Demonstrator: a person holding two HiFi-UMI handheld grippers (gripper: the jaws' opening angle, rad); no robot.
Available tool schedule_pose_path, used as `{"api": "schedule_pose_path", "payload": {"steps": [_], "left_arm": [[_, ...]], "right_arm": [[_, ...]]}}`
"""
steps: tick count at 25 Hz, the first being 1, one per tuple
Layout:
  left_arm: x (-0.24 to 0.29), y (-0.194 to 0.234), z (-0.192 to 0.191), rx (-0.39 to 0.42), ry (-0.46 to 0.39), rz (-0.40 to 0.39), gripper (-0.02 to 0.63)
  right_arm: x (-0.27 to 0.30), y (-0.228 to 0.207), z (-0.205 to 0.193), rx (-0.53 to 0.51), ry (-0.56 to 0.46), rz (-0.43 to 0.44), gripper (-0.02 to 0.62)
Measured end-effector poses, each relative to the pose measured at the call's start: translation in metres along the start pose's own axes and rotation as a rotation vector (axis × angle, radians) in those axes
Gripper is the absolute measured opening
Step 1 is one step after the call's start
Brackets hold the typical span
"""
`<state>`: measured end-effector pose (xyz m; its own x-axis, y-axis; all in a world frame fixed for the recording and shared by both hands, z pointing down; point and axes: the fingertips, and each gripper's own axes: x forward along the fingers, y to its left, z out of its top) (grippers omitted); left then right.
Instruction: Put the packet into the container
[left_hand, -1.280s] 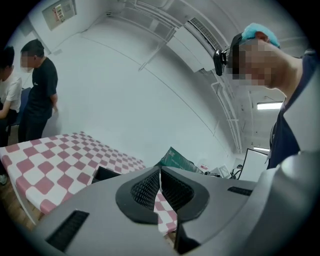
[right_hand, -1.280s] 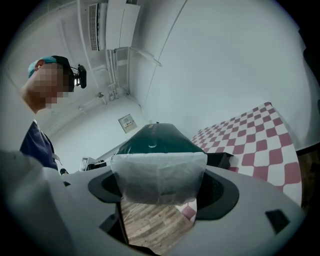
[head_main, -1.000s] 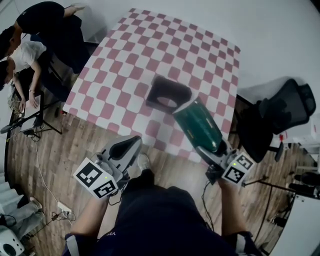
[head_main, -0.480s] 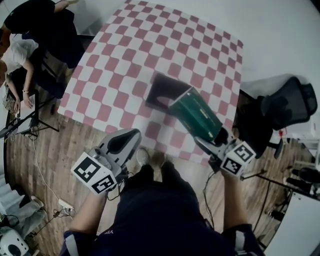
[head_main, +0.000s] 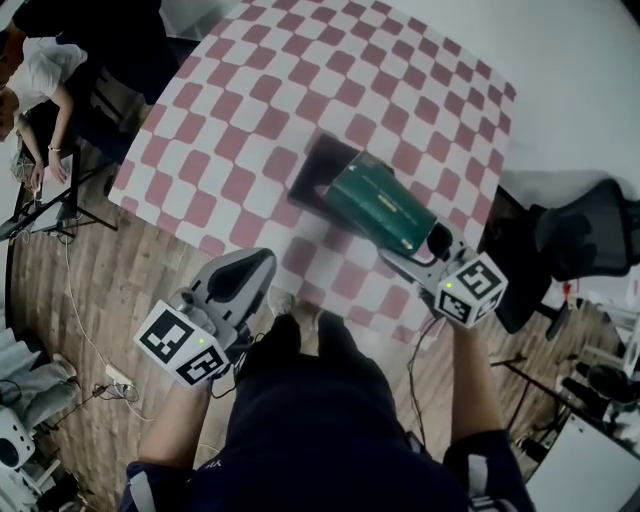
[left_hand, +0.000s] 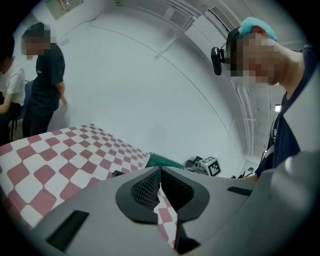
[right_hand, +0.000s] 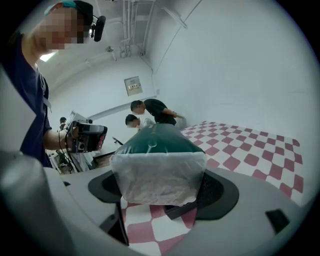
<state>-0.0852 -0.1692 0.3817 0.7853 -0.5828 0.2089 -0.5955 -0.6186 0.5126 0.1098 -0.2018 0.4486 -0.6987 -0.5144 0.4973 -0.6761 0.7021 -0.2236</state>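
A dark green packet (head_main: 381, 203) with a clear white sealed end (right_hand: 157, 176) is held in my right gripper (head_main: 428, 240), which is shut on that end. In the head view the packet's far end reaches over the dark rectangular container (head_main: 318, 172) that rests on the red-and-white checked table (head_main: 250, 110). The container's near right part is hidden behind the packet. My left gripper (head_main: 245, 276) hangs at the table's near edge, left of the packet, its jaws shut with nothing between them (left_hand: 159, 186).
Two people (head_main: 40, 60) stand at the table's far left by a stand (head_main: 50, 215). A black office chair (head_main: 580, 235) sits at the right of the table. Wooden floor with cables lies below the near edge.
My right gripper has carried the packet forward and left, from beside the container to over its near right part. The left gripper has barely moved.
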Motion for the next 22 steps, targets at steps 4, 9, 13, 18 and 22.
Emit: {"api": "schedule_pose_path", "payload": {"steps": [4, 9, 13, 18, 22], "left_arm": [[0.003, 0.005, -0.007, -0.03, -0.007, 0.057, 0.032], [0.006, 0.011, -0.013, -0.055, -0.015, 0.101, 0.032], [0.004, 0.018, -0.018, -0.069, -0.014, 0.127, 0.032], [0.001, 0.026, -0.023, -0.084, -0.012, 0.153, 0.032], [0.0, 0.031, -0.027, -0.096, -0.012, 0.164, 0.032]], "right_arm": [[0.026, -0.015, -0.01, -0.095, 0.087, 0.042, 0.42], [0.058, -0.031, -0.023, -0.159, 0.162, 0.069, 0.42], [0.081, -0.038, -0.039, -0.192, 0.227, 0.062, 0.42], [0.102, -0.043, -0.054, -0.239, 0.293, 0.038, 0.42], [0.111, -0.043, -0.061, -0.266, 0.335, 0.026, 0.42]]}}
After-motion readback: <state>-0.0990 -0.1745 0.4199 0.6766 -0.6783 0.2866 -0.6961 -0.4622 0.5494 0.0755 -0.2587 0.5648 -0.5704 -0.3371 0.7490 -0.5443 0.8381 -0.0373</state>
